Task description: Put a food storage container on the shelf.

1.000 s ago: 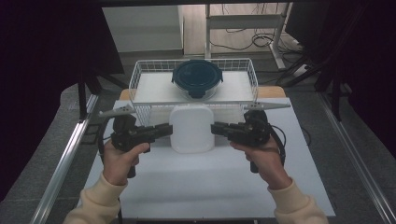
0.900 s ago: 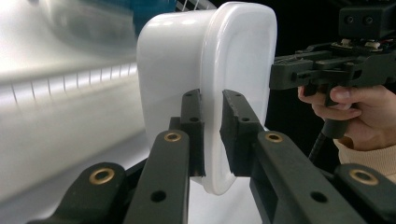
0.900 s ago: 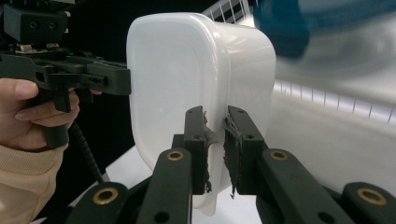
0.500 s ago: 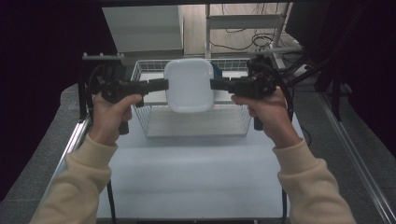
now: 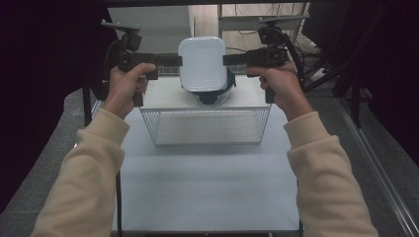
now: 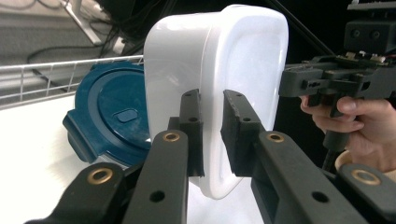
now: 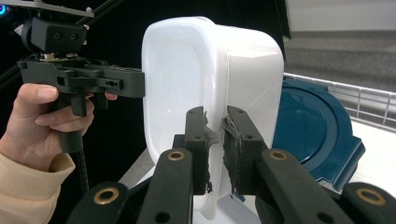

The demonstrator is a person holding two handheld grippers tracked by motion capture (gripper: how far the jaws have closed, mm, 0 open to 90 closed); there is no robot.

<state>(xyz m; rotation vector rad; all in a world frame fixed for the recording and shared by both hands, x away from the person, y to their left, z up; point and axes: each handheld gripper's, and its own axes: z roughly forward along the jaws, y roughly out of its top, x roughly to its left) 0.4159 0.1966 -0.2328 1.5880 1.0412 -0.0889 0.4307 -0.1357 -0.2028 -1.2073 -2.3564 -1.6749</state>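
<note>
Gripping the white container (image 5: 202, 64) by opposite rims, the left gripper (image 5: 176, 60) and right gripper (image 5: 229, 59) are holding it above the wire basket's (image 5: 205, 126) far edge, over the blue lid (image 6: 109, 116); lowering it evenly seems next.

Blue lid (image 5: 210, 95) largely hidden behind white container (image 5: 202, 64) in the high view; lower edge alone seen. In the left gripper view, lid's right part is covered by the container, and the container's bottom corner is masked by the left claw (image 6: 211, 133). Wire basket (image 5: 205, 126) far rim is obscured.
</note>
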